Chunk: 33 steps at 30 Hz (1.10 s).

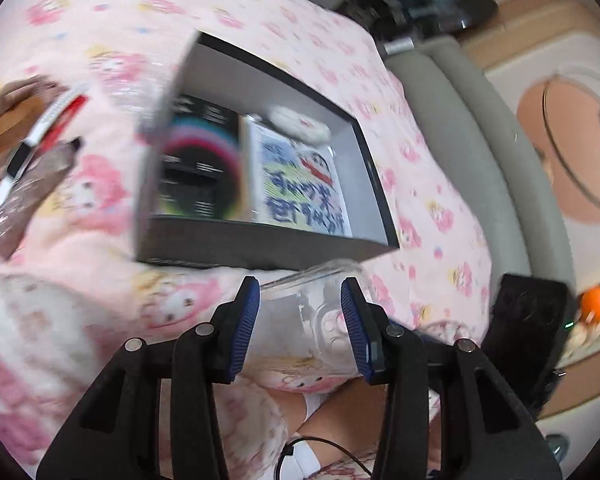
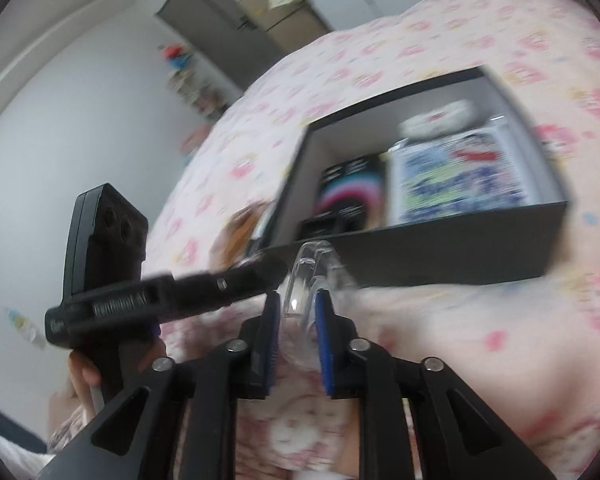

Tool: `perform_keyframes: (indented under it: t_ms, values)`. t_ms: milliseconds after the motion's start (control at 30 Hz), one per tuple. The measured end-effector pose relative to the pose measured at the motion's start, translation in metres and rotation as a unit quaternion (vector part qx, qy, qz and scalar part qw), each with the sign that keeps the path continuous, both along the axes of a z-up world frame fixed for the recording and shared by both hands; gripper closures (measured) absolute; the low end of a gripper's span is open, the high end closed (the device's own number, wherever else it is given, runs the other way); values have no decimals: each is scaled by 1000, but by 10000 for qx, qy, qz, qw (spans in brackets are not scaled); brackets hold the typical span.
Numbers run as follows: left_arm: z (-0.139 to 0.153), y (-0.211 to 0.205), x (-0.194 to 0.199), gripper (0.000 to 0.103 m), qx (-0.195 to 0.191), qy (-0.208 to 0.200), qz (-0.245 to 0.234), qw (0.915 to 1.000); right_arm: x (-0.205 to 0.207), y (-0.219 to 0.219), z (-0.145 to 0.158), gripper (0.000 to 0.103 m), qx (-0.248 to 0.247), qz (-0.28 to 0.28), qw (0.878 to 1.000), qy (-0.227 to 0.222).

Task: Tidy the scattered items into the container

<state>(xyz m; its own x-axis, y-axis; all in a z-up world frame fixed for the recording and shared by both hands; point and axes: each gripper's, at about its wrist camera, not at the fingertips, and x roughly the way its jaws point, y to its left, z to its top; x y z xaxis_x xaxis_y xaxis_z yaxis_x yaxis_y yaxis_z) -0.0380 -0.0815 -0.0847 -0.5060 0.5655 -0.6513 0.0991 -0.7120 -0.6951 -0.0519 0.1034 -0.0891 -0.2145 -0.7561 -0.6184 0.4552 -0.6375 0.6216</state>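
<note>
Left wrist view: a clear plastic case, judged light, stiff and slippery, best taken across its side edges, is seen just short of the black box's near wall, between the half-spread left gripper pads, though firm pad contact cannot be told. Right wrist view: the same case is pinched at its near edge by the narrowly closed right gripper, just before the box.

Each wrist camera looked forward and downward along its own hand-held gripper, close above the bed. Both views shared the open black box and the pink bedding around it.
</note>
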Motion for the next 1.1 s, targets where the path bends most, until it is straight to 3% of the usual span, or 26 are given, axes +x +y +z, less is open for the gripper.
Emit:
perform_keyframes:
  t_ms: [100, 167, 267, 367, 500, 600, 700, 833, 967, 1000, 1100]
  values:
    - [-3, -13, 11, 60, 499, 124, 30, 9987, 2, -21, -5, 85, -47, 198, 9998, -50]
    - [-4, -13, 12, 60, 471, 108, -3, 9988, 2, -34, -8, 86, -73, 343, 9993, -130]
    - [-8, -12, 12, 61, 63, -55, -46, 10000, 2, -47, -16, 85, -127, 510, 9982, -290]
    - [-12, -11, 11, 78, -558, -321, 14, 9979, 6, -55, -27, 80, -191, 733, 9954, -580]
    - [-13, -11, 10, 79, -1088, -419, 74, 9932, 3, -31, -30, 71, -221, 646, 9955, -661]
    - [-14, -13, 11, 78, -1244, -450, 43, 9912, -14, -1, -50, 64, -128, 66, 9955, -938]
    - [-8, -11, 16, 75, -1548, -495, 42, 9867, -29, 18, -80, 64, 114, -384, 9906, -1308]
    - [-8, -8, 24, 72, -1781, -489, -99, 9828, -34, 12, -111, 58, -35, -241, 9821, -1867]
    - [-15, -8, 24, 72, -1924, -570, -98, 9796, -29, -7, -129, 54, 278, 82, 9783, -2051]
    - [-16, -7, 24, 72, -1955, -562, -75, 9791, -28, -9, -132, 49, 224, 110, 9786, -2044]
    - [-16, -3, 20, 72, -1980, -565, -102, 9785, -31, -8, -141, 48, -128, 77, 9757, -2184]
